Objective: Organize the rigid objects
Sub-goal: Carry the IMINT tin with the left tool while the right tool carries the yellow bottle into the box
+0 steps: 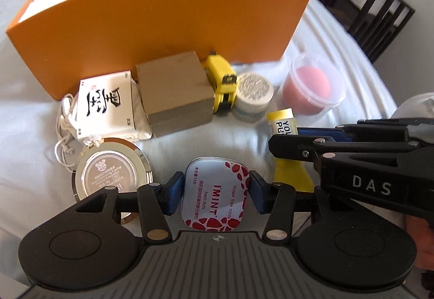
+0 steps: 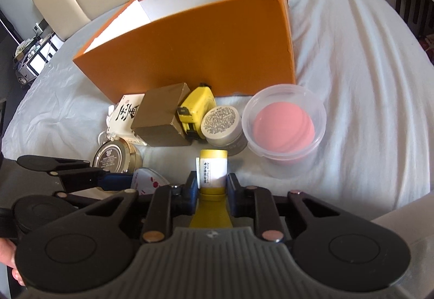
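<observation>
Both grippers loaded for the orange box (image 1: 162, 27) on the bed (image 2: 352, 68): left gripper (image 1: 215, 191) clamps the mint tin (image 1: 215, 196), right gripper (image 2: 212, 186) clamps the yellow tube (image 2: 213, 171). Other items wait beside the box's front wall.

L gripper (image 1: 215, 191) jaws half-closed; R gripper (image 2: 212, 186) clamped tight

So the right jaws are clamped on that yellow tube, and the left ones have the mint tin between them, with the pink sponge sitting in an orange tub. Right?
Nearly. The pink sponge sits in a clear plastic tub, as the right wrist view shows; orange is the big box behind. The rest stands.
</observation>
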Motion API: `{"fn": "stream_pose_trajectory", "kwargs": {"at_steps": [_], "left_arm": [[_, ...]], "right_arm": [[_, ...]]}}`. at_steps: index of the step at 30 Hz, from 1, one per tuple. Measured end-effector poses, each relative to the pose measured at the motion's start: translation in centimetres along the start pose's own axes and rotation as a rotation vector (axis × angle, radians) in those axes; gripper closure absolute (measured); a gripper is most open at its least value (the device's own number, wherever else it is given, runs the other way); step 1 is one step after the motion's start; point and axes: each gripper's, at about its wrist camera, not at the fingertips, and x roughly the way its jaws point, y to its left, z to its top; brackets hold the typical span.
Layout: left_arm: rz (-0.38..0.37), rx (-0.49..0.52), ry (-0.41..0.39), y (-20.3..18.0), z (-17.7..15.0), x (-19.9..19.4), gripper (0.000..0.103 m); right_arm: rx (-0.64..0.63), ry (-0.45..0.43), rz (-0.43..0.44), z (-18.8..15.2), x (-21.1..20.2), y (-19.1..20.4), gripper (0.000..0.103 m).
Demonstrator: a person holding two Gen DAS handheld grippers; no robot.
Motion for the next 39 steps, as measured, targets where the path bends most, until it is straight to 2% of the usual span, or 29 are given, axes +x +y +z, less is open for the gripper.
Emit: {"fn": "stream_pose_trajectory", "kwargs": {"at_steps": [5,11,18,23,33,39], "left_arm": [[-0.012,-0.071,-0.04,1.2,0.2,-1.7,0.046],[-0.02,-0.138,-0.136,2.4,1.0,-5.1,0.046],[0.019,-0.154,-0.278,2.6,4.7,-8.4,0.046],[0.027,-0.158,-0.343,3.0,7.8,-9.5,0.046],[0.045,-0.137,-0.415,4.6,14.5,-10.0,0.046],[0.043,-0.149,-0.395,6.4,17.6,-7.6,0.046]], "right_arm": [[-0.007,-0.031,-0.02,0.0,-1.1,0.3,0.083],[-0.039,-0.099,-0.011,0.9,-3.1,1.6,0.083],[-0.072,-0.22,0.016,4.4,-6.1,3.5,0.083],[-0.108,-0.298,0.022,7.7,-7.4,4.6,0.083],[-0.124,-0.398,0.002,14.3,-6.2,5.9,0.083],[-0.093,-0.412,-0.05,18.0,-3.3,5.8,0.083]]}}
